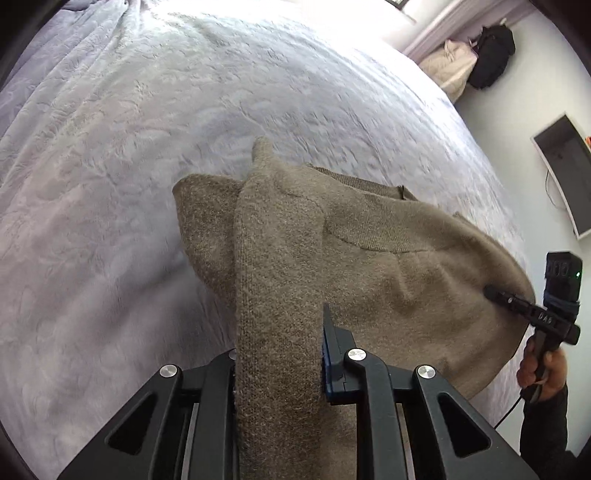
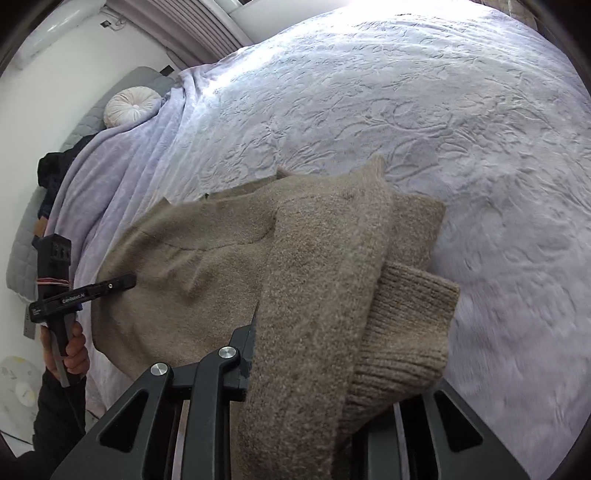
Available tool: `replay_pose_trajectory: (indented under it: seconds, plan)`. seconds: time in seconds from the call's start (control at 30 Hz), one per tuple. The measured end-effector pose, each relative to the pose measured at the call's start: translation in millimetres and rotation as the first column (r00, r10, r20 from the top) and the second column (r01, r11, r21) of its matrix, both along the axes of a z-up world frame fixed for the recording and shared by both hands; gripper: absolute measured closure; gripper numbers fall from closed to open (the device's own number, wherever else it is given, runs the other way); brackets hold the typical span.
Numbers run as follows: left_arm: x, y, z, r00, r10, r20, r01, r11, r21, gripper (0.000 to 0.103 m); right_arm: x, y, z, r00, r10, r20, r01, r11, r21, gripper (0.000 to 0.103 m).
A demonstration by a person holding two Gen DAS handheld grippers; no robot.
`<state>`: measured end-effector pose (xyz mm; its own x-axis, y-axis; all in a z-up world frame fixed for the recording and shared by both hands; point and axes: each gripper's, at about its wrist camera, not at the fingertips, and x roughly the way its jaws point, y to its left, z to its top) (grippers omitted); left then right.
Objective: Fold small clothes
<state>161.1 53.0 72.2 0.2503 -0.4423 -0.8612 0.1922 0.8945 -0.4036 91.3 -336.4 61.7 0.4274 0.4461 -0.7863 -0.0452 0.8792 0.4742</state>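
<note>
You had left gripper (image 1: 280,354) and right gripper (image 2: 306,354) both clenched on brown sweater (image 1: 388,258), lifted over bedspread (image 1: 184,110). Best kept edges level, taut, lowered evenly.

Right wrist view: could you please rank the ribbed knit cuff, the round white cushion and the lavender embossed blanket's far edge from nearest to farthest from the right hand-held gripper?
1. Ribbed knit cuff of the brown sweater, draped beside the right hand-held gripper.
2. Round white cushion, upper left.
3. Lavender embossed blanket's far edge, top.
</note>
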Motion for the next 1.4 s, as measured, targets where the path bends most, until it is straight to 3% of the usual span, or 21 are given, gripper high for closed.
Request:
replay_pose_trajectory:
  seconds: [0.13,0.33,0.57,0.63,0.67,0.73,0.77,0.83,0.9,1.0,1.1,1.2,1.27,1.4]
  plan:
    - [-43.9,-2.0,-2.8,0.999,-0.03,-0.029,0.029,0.999,-0.019,0.082,-41.4,-9.1,9.4,1.0,-0.003,-0.009,0.003,1.0,0.021,0.078]
    - [-123.4,7.1,-26.5,0.996,-0.007,-0.088,0.0,0.997,-0.079,0.082,-122.6,-10.3,-11.4,0.999,0.003,-0.053,-0.001,1.0,0.029,0.078]
    - [-156.0,20.7,-40.5,0.994,0.046,-0.1,-0.061,0.988,-0.143,0.082,-164.1,-14.7,-28.7,0.998,-0.051,-0.042,0.054,0.995,0.08,0.077]
    - [-157.8,15.5,-42.2,0.997,0.024,-0.066,-0.031,0.995,-0.095,0.079,-164.8,-12.0,-32.8,0.998,-0.05,-0.03,0.052,0.997,0.059,0.076]
    - [-157.3,12.7,-45.1,0.999,0.007,-0.045,-0.01,0.998,-0.063,0.077,-165.7,-11.8,-34.3,0.999,-0.047,-0.023,0.048,0.998,0.039,0.073]
    - [-156.4,13.4,-47.5,1.0,-0.003,-0.022,0.003,1.0,-0.01,0.054,-162.7,-11.9,-44.1,0.998,-0.05,-0.029,0.05,0.999,-0.012,0.057]
    - [-157.6,16.4,-45.8,1.0,0.012,-0.014,-0.011,1.0,0.013,0.047,-163.1,-14.1,-46.2,0.998,-0.048,-0.031,0.048,0.999,-0.015,0.056]
    - [-162.2,26.4,-37.4,0.999,0.049,0.016,-0.05,0.996,0.078,0.022,-168.8,-21.2,-40.9,0.998,-0.066,-0.025,0.065,0.998,-0.016,0.045]
    - [-173.4,43.2,-25.6,0.991,0.104,0.08,-0.116,0.981,0.154,0.019,-182.4,-31.7,-25.1,0.993,-0.118,0.026,0.12,0.989,-0.084,0.035]
    - [-193.8,64.3,2.0,0.964,0.195,0.18,-0.23,0.953,0.196,0.019,-203.5,-38.4,5.0,0.973,-0.186,0.139,0.215,0.949,-0.231,0.033]
    - [-210.4,48.0,32.2,0.941,0.164,0.295,-0.224,0.957,0.184,0.019,-221.3,-9.8,38.2,0.958,-0.087,0.272,0.181,0.921,-0.345,0.033]
    - [-229.3,-2.9,52.9,0.923,0.011,0.384,-0.06,0.991,0.116,0.019,-232.7,45.7,54.1,0.931,0.13,0.342,0.017,0.919,-0.394,0.031]
    - [-233.4,-32.4,46.5,0.913,-0.074,0.401,0.016,0.989,0.146,0.019,-233.6,80.6,45.9,0.91,0.26,0.321,-0.124,0.913,-0.389,0.03]
    - [-227.1,-40.9,-1.2,0.945,-0.101,0.312,0.02,0.967,0.252,0.019,-223.7,95.1,0.4,0.948,0.262,0.183,-0.147,0.866,-0.478,0.03]
